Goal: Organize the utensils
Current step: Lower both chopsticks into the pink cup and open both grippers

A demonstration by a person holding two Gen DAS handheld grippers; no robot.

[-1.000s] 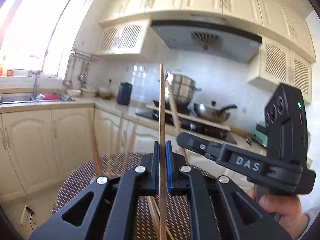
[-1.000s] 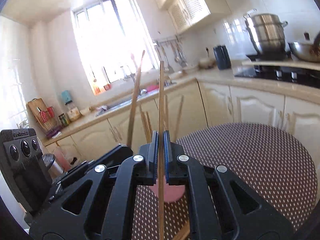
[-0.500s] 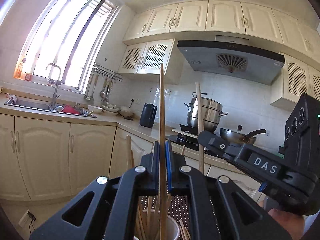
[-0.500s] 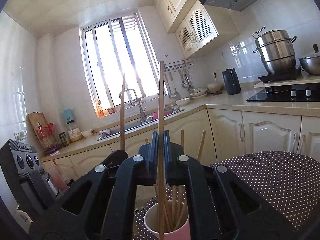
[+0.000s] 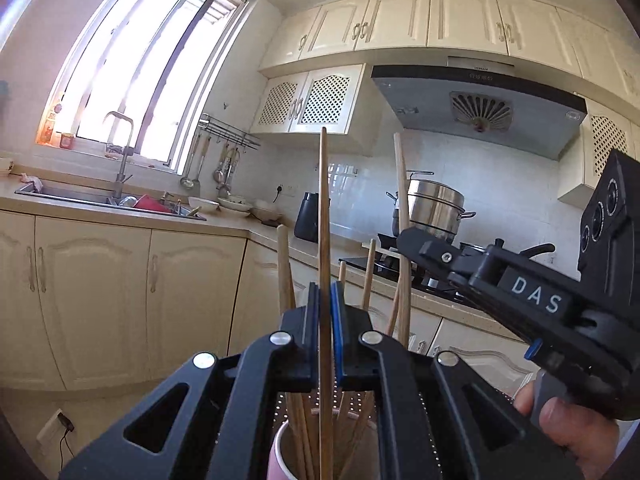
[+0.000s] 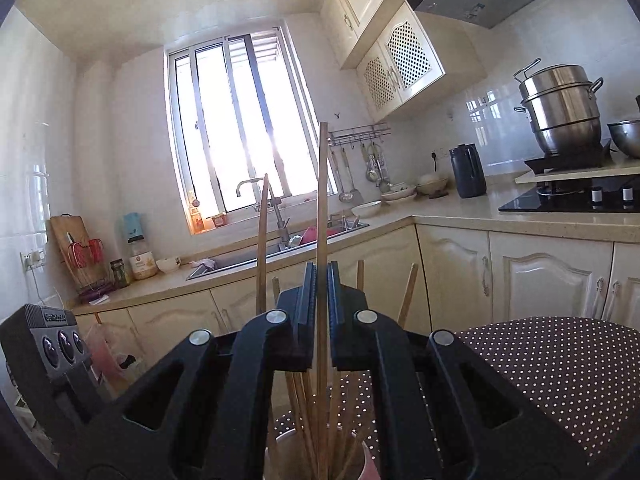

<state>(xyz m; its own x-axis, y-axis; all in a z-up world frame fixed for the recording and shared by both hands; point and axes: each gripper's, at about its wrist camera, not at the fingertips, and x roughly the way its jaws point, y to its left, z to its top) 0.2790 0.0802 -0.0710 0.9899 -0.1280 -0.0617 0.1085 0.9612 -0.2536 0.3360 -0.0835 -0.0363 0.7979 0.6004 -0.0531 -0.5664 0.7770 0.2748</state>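
Both grippers over the pink cup (image 5: 280, 454), which sits on the dotted table (image 6: 560, 368). Left gripper (image 5: 325, 304) clamped tight on one chopstick (image 5: 324, 208), upright, lower end down inside the cup w/ the other sticks (image 5: 283, 264). Right gripper (image 6: 321, 280) just beside it, also pinching a single upright chopstick (image 6: 322, 192), tip in the same cup. A hand (image 5: 576, 428) grips the right gripper's handle, right of the cup.
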